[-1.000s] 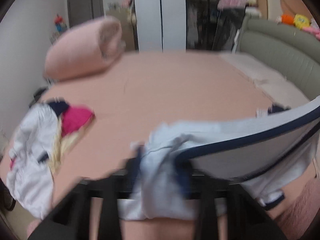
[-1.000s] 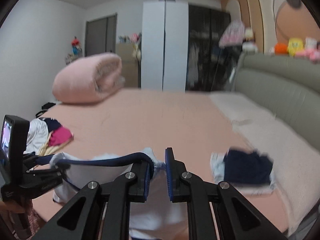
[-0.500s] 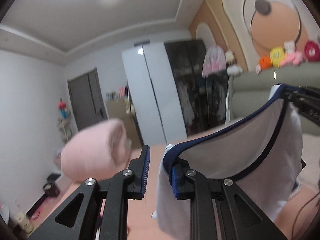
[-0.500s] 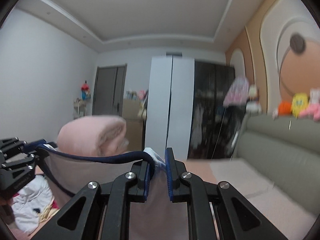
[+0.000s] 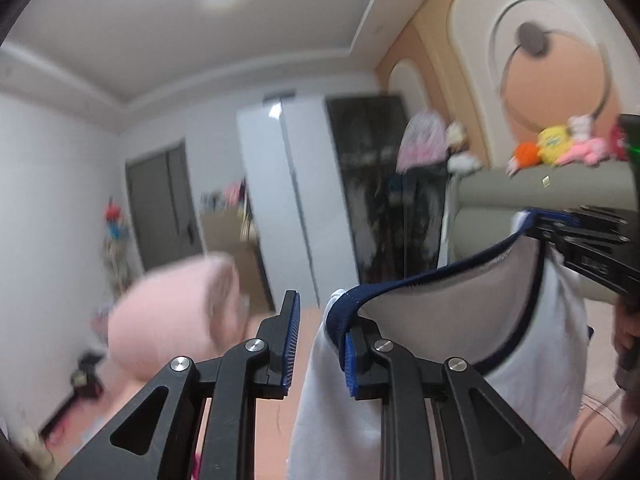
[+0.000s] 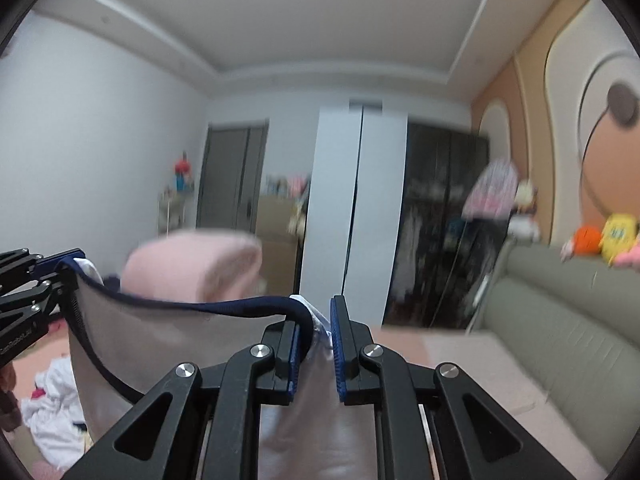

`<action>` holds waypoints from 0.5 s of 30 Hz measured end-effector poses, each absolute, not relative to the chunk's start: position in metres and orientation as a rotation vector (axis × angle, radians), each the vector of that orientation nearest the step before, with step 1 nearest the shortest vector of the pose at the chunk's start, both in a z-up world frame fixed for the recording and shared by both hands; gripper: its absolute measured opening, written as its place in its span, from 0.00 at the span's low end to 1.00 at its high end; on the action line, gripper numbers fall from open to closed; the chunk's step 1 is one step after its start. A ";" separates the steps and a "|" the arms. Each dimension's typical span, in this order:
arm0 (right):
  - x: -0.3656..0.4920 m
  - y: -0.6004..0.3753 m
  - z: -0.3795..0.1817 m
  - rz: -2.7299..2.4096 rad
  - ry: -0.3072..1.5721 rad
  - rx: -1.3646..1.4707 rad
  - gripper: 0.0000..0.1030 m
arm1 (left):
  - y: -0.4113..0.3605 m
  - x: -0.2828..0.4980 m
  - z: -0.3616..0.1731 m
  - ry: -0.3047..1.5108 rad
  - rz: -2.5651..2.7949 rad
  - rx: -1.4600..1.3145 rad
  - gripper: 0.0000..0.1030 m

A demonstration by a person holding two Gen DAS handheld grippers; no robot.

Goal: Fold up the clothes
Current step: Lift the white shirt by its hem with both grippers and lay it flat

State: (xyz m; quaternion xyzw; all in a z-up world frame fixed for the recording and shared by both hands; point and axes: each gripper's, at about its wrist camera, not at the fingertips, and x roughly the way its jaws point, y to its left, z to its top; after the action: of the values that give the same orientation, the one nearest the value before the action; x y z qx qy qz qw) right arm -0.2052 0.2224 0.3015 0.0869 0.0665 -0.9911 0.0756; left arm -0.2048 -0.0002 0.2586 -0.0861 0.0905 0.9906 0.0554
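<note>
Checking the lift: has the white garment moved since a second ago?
Yes. The white garment has risen off the bed, from below the pink rolled quilt to level with it.

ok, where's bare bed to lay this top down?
Free: the pink bed strip between the rolled quilt and the grey headboard, ahead of the right tool. Crowded: the clothes pile at lower left, under the hanging top.

The shirt (image 5: 532, 344) is white with a navy trim band along its edge. Both grippers are black with blue pads on the jaws. A rolled blanket (image 6: 192, 268) is pale pink, the bed (image 6: 404, 340) salmon pink, the headboard (image 6: 560, 320) grey-green. The wardrobe (image 6: 356, 208) is white beside dark doors.
</note>
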 end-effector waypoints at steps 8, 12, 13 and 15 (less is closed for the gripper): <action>-0.294 0.238 0.266 -2.950 0.178 0.504 0.11 | 0.003 -0.292 0.247 0.227 3.020 -0.366 0.16; -0.270 0.239 0.318 -2.980 0.193 0.267 0.11 | 0.000 -0.259 0.301 0.285 3.037 -0.095 0.17; -0.261 0.240 0.330 -2.981 0.196 0.226 0.11 | -0.003 -0.250 0.305 0.303 3.034 -0.067 0.17; -0.247 0.242 0.334 -2.962 0.177 0.210 0.11 | -0.008 -0.233 0.301 0.326 3.025 -0.062 0.18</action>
State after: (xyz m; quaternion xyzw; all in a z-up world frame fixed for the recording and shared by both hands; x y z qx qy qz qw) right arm -0.2471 0.2416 0.3340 0.0703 0.0592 -0.9923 0.0836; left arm -0.2326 -0.0085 0.3011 -0.0204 0.1069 0.9928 0.0492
